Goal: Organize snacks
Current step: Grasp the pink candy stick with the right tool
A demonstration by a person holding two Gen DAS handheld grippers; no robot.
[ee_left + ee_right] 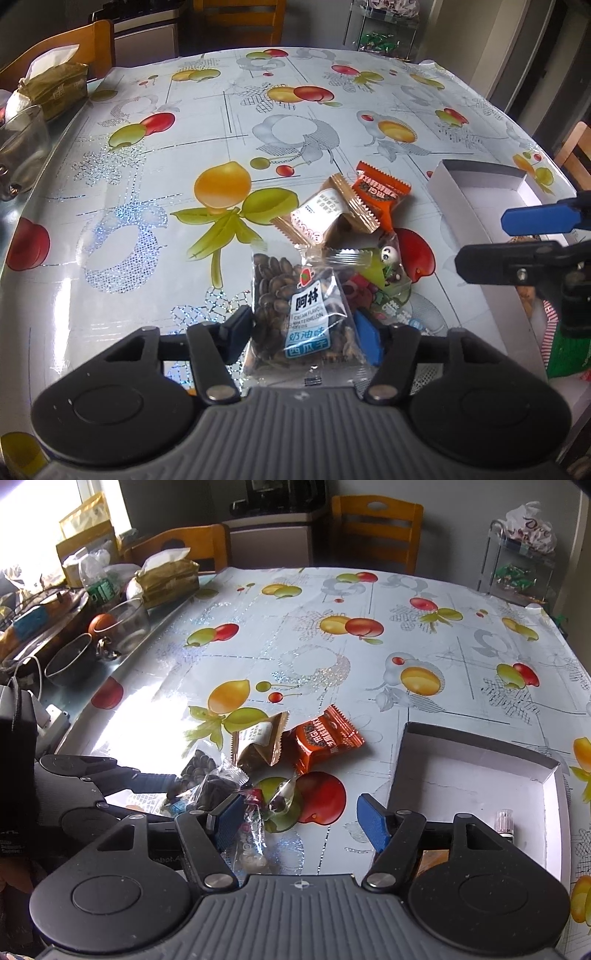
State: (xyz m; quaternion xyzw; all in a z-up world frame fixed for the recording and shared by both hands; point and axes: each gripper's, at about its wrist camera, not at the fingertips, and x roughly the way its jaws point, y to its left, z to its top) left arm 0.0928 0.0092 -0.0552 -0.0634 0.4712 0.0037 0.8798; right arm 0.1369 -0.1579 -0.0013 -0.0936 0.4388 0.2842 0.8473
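Note:
A clear packet of watermelon seeds (303,314) lies between the fingers of my left gripper (304,332), which stand around it with its sides touching the pads. It also shows in the right wrist view (201,771). Beyond it lie a brown-and-white packet (325,214), an orange packet (382,192) and a clear candy bag (380,280). My right gripper (301,821) is open and empty above the clear candy bag (255,823), left of the white box (476,775). In the left wrist view its fingers (532,218) hang over the box (480,177).
A fruit-print cloth (332,657) covers the table. A glass bowl (127,622), dark bowl (70,662), tissue pack (168,576) and clutter line the left side. A small vial (504,823) lies in the box. Wooden chairs (376,528) stand beyond.

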